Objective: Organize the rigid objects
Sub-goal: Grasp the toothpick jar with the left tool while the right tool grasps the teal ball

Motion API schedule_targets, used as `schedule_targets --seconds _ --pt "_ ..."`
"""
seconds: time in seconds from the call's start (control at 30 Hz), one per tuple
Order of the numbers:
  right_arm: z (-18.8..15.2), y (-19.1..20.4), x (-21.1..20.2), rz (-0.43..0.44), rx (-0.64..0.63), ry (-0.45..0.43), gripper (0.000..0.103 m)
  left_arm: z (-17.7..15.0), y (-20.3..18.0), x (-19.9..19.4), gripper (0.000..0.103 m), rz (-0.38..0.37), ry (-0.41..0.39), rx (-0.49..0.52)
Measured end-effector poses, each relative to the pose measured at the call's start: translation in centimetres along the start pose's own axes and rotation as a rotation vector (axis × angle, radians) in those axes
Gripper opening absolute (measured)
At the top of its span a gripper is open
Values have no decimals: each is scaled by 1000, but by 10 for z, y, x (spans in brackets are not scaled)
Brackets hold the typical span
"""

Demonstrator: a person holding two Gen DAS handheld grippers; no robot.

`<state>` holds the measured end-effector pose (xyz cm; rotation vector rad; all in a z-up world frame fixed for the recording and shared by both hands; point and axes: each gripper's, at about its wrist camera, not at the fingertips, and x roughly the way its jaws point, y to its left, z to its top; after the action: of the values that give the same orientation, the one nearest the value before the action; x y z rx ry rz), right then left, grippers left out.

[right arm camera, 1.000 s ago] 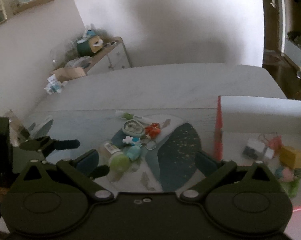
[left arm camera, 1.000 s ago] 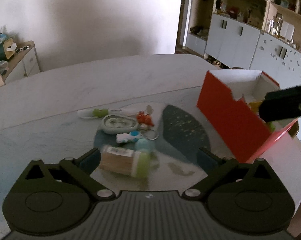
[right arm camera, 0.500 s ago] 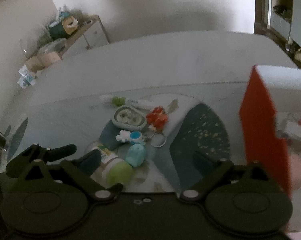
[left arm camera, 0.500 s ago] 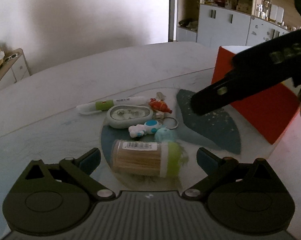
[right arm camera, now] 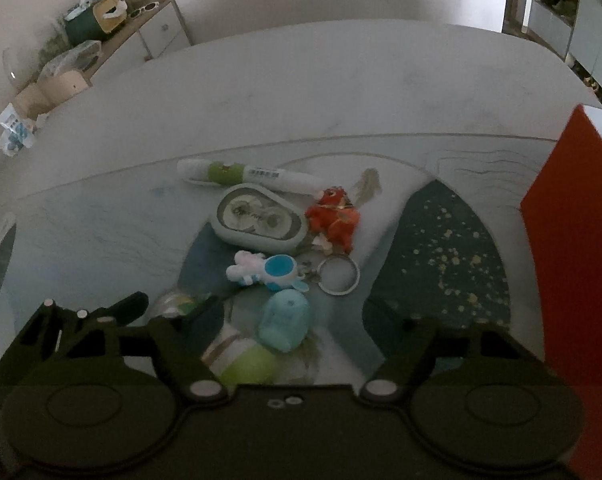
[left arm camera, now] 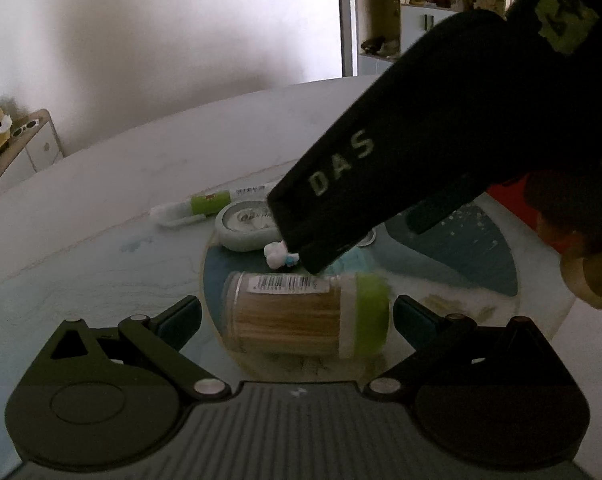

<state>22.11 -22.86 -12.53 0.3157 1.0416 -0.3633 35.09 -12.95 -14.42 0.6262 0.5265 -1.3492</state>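
Both grippers are over the small heap of objects on the table (right arm camera: 341, 92), and the step in hand looks like a double pick-up for the red box (right arm camera: 573, 240) at the right edge. The left gripper (left arm camera: 297, 312) stands spread with the toothpick jar (left arm camera: 309, 316) lying on its side between its fingers, the pads clear of it at both ends — no grip yet. The right gripper (right arm camera: 297, 316) is narrowing its jaws around the blue plush toy (right arm camera: 285, 320), which sits between the fingers, though the pads do not appear to press on it yet. Next, each gripper probably needs to settle a little lower and finish closing squarely before lifting; since the two tools crowd each other — the right one's dark body crosses the left wrist view just above the jar — one may have to clear out first. The jar is a clear cylinder packed with pale wooden sticks, with a barcode label and a lime-green cap, round enough to roll if nudged. Behind it lie a white pen (right arm camera: 249, 174), an oval grey case (right arm camera: 259, 222), a red plush keychain (right arm camera: 335, 218) and a white-and-blue charm (right arm camera: 267, 270) beside a metal key ring (right arm camera: 338, 276).
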Motion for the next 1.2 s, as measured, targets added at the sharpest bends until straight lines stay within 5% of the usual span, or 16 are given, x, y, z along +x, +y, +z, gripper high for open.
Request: schedule_targets --seconds 0.2,0.33,0.53,1.2 --pt "-5 2 5 -8 5 17 53 -1 2 3 100 8 1 -21" --pt "-6 1 4 -10 5 24 45 -2 0 1 87 0 1 -7" --pt "-9 2 5 -2 -6 25 32 -5 0 -1 87 10 2 -11" --pt "-18 -24 -66 84 15 -61 31 3 5 -23 86 9 69 -107"
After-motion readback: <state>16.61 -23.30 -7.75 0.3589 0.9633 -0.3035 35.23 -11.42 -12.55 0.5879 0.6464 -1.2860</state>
